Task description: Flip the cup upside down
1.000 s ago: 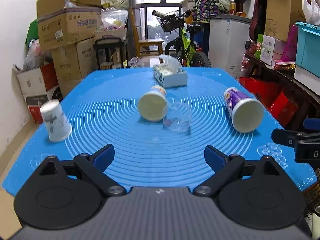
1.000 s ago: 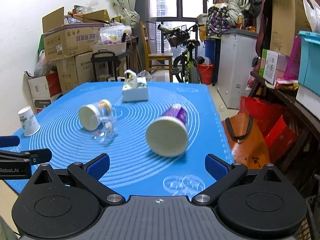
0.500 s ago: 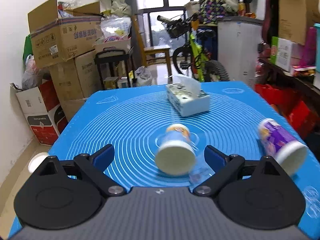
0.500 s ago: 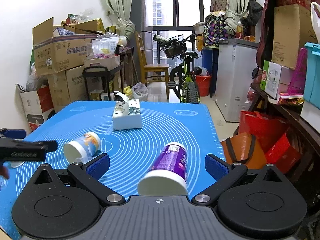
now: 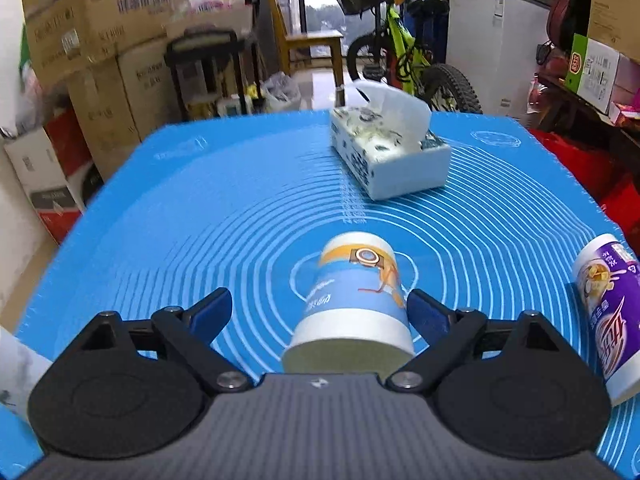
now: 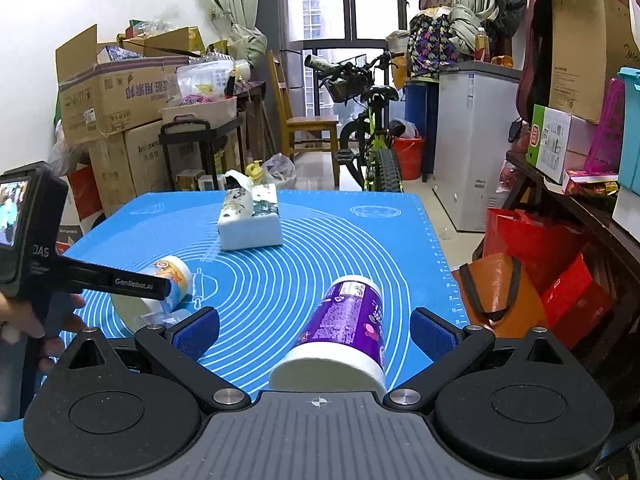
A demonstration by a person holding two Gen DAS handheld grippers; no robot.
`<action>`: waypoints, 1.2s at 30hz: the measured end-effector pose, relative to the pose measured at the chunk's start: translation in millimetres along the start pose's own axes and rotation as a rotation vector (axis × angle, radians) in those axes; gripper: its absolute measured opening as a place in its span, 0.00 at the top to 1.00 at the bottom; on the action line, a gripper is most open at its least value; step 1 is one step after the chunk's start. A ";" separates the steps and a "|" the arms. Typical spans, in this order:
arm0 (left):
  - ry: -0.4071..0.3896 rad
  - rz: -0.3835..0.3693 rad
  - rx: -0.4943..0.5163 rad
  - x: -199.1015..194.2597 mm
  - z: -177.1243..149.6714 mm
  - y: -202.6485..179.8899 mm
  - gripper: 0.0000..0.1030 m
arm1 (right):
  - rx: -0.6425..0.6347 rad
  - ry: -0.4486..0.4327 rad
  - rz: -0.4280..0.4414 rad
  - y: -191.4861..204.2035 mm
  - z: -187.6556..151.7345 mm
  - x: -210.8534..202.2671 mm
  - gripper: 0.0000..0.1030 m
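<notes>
Left gripper (image 5: 320, 312) fingers wide apart, straddling blue-yellow cup (image 5: 352, 308) lying sideways on mat (image 5: 200, 208); right finger pad at cup wall. Right gripper (image 6: 316, 328) fingers spread, purple cup (image 6: 344, 328) lying between, untouched.

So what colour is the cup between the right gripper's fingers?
Purple print with a white rim band, cup; clearest in the right wrist view.

Two cups lie on their sides on the bench (image 5: 240, 200): one cup (image 5: 352, 308) left, the other cup (image 5: 608, 312) right. A tissue box (image 5: 392, 152) sits behind them.
</notes>
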State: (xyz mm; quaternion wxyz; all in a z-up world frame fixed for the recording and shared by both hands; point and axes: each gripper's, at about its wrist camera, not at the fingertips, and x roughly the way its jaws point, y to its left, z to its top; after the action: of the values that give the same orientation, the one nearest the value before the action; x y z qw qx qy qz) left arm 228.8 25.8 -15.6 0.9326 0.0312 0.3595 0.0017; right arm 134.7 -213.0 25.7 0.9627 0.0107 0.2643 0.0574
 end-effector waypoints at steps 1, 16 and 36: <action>0.007 -0.008 -0.008 1.8 0.2 0.4 0.12 | 0.000 0.003 -0.002 -0.4 -0.4 1.0 0.02; 0.009 -0.053 -0.062 -24.9 4.8 12.0 0.41 | -0.003 -0.002 -0.011 -3.8 -0.3 -8.8 0.02; 0.029 -0.135 -0.047 -126.0 -90.5 -12.1 0.41 | 0.008 0.095 0.036 9.8 -41.9 -48.8 0.02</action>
State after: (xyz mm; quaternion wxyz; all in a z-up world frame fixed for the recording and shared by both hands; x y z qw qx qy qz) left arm 74.4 15.6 1.3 0.9258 -0.0151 0.3740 -0.0523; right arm 70.7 -209.3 15.0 0.9477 0.0167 0.3099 0.0742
